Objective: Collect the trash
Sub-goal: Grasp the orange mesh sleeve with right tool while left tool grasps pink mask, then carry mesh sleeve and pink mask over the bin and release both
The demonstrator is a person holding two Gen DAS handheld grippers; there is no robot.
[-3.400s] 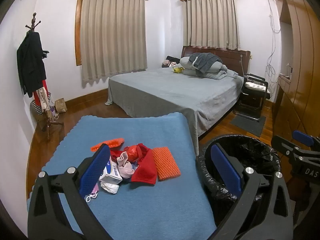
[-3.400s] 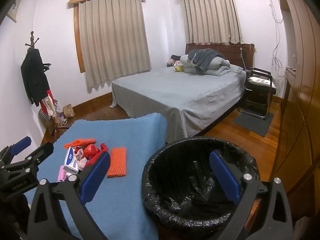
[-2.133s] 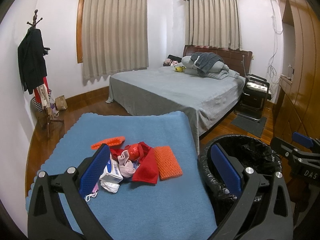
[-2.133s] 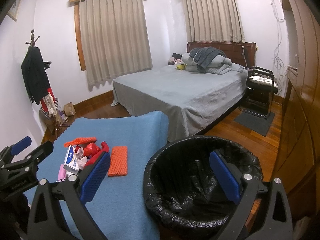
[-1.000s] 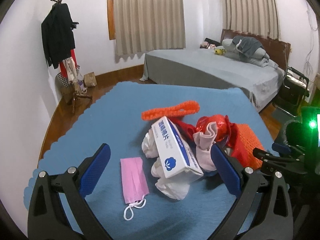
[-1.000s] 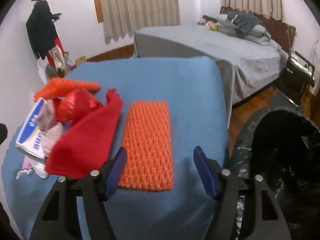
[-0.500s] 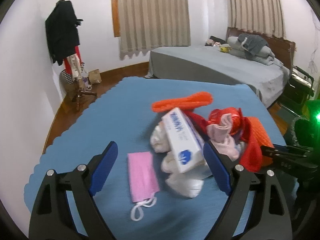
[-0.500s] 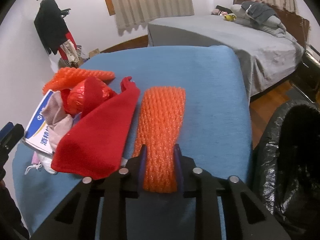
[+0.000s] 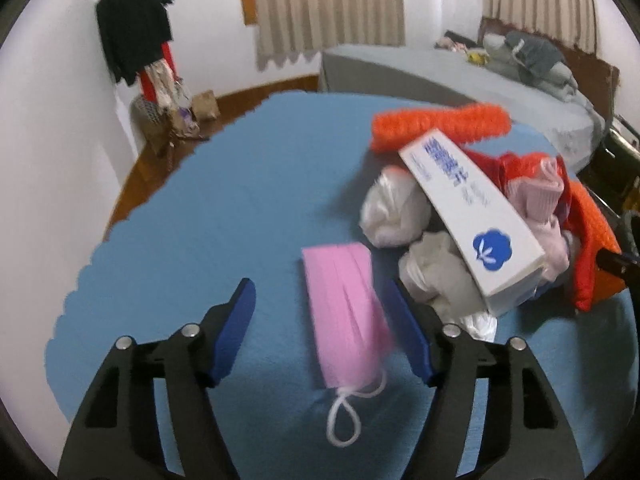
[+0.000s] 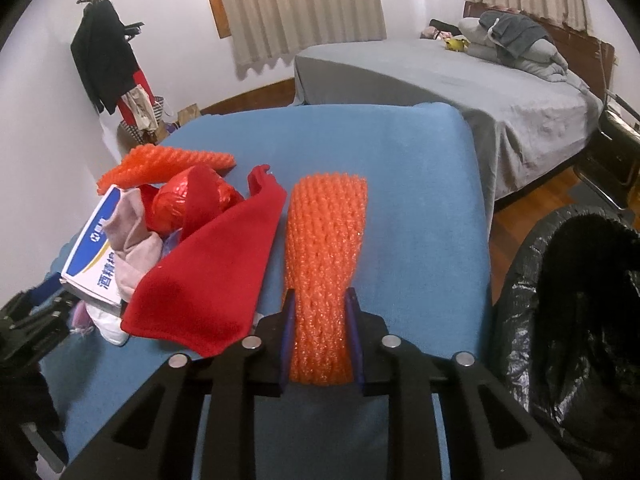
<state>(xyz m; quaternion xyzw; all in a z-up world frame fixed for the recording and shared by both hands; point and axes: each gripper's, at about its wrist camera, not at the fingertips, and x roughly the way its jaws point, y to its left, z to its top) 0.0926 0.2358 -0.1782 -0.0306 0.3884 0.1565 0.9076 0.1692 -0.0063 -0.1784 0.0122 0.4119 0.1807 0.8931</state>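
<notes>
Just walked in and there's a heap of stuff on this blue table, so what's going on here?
A person with a gripper in each hand is clearing trash off the blue-covered table. The right gripper has its jaws shut on the near end of an orange foam net, with the black-lined trash bin just beside it. The left gripper has been closing its jaws around a pink face mask but isn't pressing on it yet. The rest of the pile is untouched.

Both wrist views close, angled down; share trash pile [image 9: 476, 216] on blue cloth [image 10: 420, 168].
</notes>
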